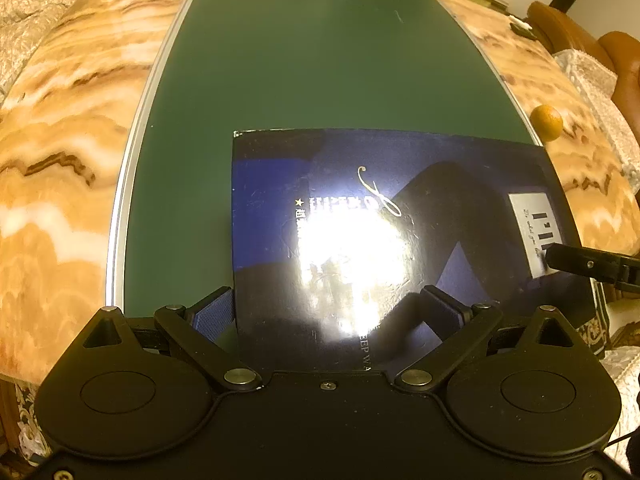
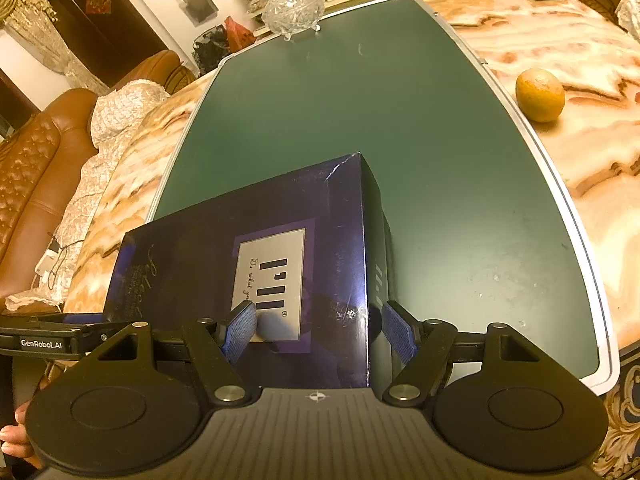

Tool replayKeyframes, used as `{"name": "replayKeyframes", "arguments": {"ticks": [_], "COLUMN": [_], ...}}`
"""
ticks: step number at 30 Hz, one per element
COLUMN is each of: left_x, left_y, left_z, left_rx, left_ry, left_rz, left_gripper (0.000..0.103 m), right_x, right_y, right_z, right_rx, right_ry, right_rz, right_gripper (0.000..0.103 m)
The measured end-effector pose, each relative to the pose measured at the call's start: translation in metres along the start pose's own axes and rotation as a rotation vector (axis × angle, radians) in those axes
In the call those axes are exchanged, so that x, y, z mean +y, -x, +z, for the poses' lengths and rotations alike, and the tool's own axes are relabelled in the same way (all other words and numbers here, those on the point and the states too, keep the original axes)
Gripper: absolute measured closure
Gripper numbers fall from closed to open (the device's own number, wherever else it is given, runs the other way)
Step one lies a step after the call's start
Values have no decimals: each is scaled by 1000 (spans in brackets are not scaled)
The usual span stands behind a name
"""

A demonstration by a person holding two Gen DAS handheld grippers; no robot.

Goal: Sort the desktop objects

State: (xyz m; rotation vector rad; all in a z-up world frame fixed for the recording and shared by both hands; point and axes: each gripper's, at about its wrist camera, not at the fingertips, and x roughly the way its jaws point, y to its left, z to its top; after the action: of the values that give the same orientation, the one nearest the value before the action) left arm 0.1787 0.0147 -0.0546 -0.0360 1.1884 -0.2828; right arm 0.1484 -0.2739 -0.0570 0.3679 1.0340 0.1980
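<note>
while both tongs gape, the left tongs (image 1: 326, 312) and right tongs (image 2: 318, 334) straddle the dark blue box (image 2: 280, 248).

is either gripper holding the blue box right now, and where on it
Nothing is clamped. Both the left gripper and right gripper are open over the near edge of the dark blue box.

Green mat (image 2: 400, 128) sits on the marble table (image 2: 560, 48). Glass dish (image 2: 293, 10) is at the mat's far edge, brown leather sofa (image 2: 48, 140) off past the mat's left side.
</note>
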Motion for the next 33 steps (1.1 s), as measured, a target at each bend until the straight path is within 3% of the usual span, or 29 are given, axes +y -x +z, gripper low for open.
{"name": "replayKeyframes", "arguments": {"ticks": [17,26,33], "left_x": [11,-15,-32], "left_y": [-9,15,16], "left_z": [-4,-16,-29], "left_rx": [-26,-87,-108], "left_ry": [36,-25,-52], "left_rz": [-33,79,87], "left_gripper": [5,5,4], "right_x": [-1,40,55], "right_y": [-4,16,12], "right_z": [-8,-25,-40], "right_rx": [-28,-103,-101], "right_ry": [34,181,205], "right_rz": [-42,-171,-214], "right_gripper": [32,36,40]}}
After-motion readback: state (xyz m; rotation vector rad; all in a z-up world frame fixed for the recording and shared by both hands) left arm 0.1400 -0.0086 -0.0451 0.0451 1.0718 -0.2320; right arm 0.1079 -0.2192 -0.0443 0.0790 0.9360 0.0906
